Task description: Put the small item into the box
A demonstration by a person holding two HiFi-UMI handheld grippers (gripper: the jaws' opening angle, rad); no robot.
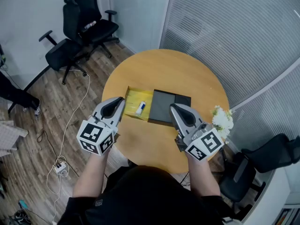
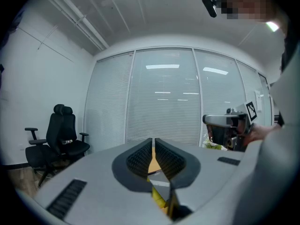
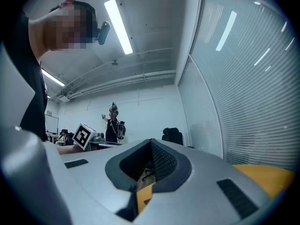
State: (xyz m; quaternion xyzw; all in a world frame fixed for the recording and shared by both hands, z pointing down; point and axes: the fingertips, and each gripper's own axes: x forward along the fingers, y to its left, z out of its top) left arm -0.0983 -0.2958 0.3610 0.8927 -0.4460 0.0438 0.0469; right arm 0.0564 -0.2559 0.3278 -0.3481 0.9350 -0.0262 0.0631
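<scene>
Round wooden table (image 1: 164, 69) bears flat dark box (image 1: 169, 106)

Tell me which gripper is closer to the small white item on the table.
Left. The left gripper has its tips just to the left of the white item; the right gripper is farther off, on the item's right side.

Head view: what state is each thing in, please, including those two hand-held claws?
Left gripper: shut, empty, held above the table.
Right gripper: shut, empty, held above the table.
Dark box: flat on the table, looks closed.
Yellow tray: flat, against the dark box.
Small white item: lying on the yellow tray.
</scene>
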